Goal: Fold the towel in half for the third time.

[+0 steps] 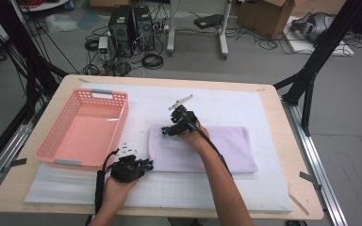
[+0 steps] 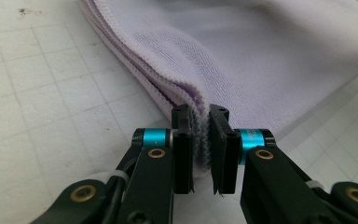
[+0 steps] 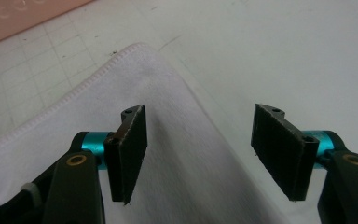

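Lavender terry towel [image 1: 202, 149] lies folded flat on the white mat [image 1: 245, 106] of the counter [image 1: 273, 207], to the right of the pink basket [image 1: 82, 127]. Left tool [image 2: 200, 140], nearest the person, is clenched on the towel's near left corner, pinching the stacked hems. Right tool [image 3: 200, 149] hovers at the towel's far left corner, jaws apart and gripping nothing.
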Tool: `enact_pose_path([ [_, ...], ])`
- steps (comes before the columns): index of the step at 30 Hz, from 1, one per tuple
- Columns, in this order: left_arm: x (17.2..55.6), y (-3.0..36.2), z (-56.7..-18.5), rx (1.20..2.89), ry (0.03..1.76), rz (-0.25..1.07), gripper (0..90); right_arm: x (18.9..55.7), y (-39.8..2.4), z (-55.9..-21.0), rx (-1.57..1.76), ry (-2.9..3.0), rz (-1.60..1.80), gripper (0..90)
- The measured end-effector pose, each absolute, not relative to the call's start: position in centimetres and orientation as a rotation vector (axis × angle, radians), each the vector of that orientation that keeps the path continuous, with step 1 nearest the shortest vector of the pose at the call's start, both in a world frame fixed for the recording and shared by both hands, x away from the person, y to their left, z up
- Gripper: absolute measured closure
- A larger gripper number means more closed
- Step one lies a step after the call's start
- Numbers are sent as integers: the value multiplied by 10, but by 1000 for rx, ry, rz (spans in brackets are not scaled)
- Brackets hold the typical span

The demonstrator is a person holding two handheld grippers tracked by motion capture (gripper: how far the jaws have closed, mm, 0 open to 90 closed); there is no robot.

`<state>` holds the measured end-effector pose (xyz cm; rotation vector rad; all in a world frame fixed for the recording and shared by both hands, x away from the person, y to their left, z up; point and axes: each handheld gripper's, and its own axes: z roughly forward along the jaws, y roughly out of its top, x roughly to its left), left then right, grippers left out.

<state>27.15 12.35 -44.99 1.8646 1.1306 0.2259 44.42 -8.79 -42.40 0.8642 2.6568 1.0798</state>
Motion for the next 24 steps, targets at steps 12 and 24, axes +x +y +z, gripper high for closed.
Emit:
enact_pose_path([
  [12,271,127,-450,1848,1166,217,814,452,-58,-431,792,2750,1021,671],
  [24,269,142,-423,1739,1151,186,825,448,-59,-417,772,2718,1226,816],
])
